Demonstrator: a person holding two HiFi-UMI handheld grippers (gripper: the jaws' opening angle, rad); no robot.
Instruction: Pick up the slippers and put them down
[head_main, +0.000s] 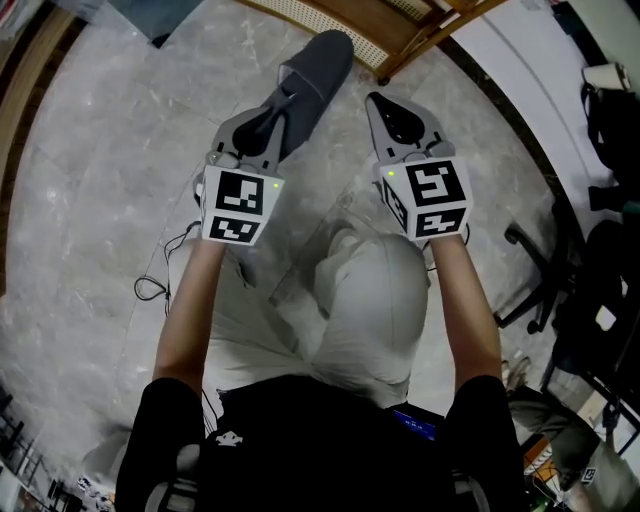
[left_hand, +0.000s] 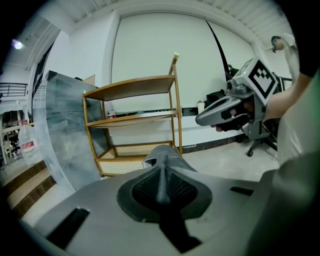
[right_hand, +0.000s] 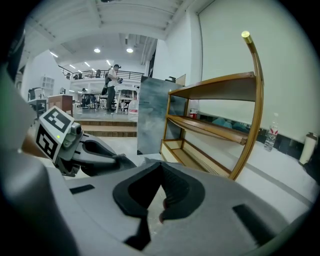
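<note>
Currently one grey slipper (head_main: 322, 62) is pinched by its thin edge between the pads of the left gripper (head_main: 278, 112). It is carried out ahead of that gripper, over the marbled floor (head_main: 120, 150) and pointed toward the wooden rack (head_main: 380, 25). Contact with the floor cannot be judged. The right gripper (head_main: 395, 118) is held level beside it, apart from the slipper. Its fingertips are seen meeting, with only floor visible through the gap behind them and nothing gripped.

You have one dark grey slipper (head_main: 318, 70) pinched by its edge in your left claw (head_main: 280, 108), sticking out lengthwise ahead of you.
</note>
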